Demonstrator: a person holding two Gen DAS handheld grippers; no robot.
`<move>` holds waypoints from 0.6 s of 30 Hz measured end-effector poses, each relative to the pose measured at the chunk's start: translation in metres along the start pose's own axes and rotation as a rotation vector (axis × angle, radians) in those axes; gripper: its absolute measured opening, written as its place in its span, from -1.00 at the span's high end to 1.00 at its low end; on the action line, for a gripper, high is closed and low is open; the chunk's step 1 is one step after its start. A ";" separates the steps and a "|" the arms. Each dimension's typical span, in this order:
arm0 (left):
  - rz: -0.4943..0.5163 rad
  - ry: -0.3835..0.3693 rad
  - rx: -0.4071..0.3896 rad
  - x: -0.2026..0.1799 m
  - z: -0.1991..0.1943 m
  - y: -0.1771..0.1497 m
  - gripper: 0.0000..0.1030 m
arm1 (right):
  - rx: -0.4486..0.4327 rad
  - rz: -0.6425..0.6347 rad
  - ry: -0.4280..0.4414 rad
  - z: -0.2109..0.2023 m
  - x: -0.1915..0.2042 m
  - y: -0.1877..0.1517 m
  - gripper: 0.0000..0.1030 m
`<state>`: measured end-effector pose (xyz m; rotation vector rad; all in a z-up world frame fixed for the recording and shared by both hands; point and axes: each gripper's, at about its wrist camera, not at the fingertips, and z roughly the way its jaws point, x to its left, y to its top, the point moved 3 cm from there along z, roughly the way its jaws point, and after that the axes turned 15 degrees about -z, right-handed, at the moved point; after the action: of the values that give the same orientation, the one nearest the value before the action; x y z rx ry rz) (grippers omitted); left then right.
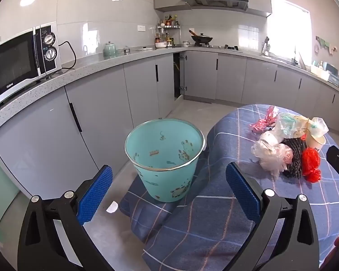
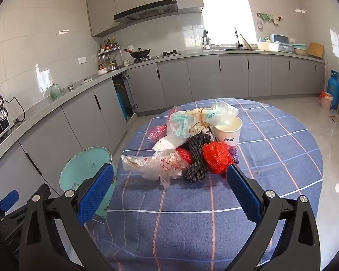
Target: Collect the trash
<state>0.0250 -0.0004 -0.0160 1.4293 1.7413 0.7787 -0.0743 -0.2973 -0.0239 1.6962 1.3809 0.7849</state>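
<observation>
left gripper (image 1: 169, 187): fingers spread wide, holding nothing, aimed at one teal bin (image 1: 166, 158) on the floor beside the worktop (image 2: 271, 149) | right gripper (image 2: 170, 186): fingers wide apart, holding nothing | trash: one pile mid-worktop – one paper cup (image 2: 228, 132), one red bag (image 2: 217, 157), one dark cord bundle (image 2: 197, 155), several clear bags (image 2: 157, 162)

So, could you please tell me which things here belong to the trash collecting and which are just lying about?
Job:
- round teal plastic bin
- crumpled red plastic bag
- clear printed plastic bag
- white paper cup
- dark twisted rope bundle
- left gripper, right gripper, both open

Lying about:
- silver microwave
- black wok
- blue gas cylinder
</observation>
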 end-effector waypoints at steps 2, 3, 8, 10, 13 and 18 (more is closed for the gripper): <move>0.004 0.009 -0.009 0.000 -0.001 0.000 -0.91 | 0.000 0.004 0.004 0.000 0.001 0.000 -0.90; 0.006 0.011 -0.011 -0.002 -0.002 0.000 -0.91 | 0.002 0.002 0.004 0.000 0.002 0.000 -0.90; -0.012 -0.016 0.012 0.001 0.000 -0.001 -0.91 | 0.022 0.011 0.010 0.007 -0.005 -0.002 -0.90; -0.007 -0.022 0.011 0.002 -0.002 -0.001 -0.91 | 0.030 0.012 0.010 0.010 0.000 -0.004 -0.90; 0.004 -0.027 0.009 -0.002 -0.003 -0.004 -0.91 | 0.049 0.013 0.009 0.013 0.001 -0.005 -0.90; 0.003 -0.040 0.017 -0.004 -0.002 -0.005 -0.91 | 0.053 0.012 0.007 0.013 0.000 -0.005 -0.90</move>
<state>0.0211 -0.0051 -0.0180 1.4499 1.7198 0.7337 -0.0661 -0.2995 -0.0347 1.7453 1.4089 0.7681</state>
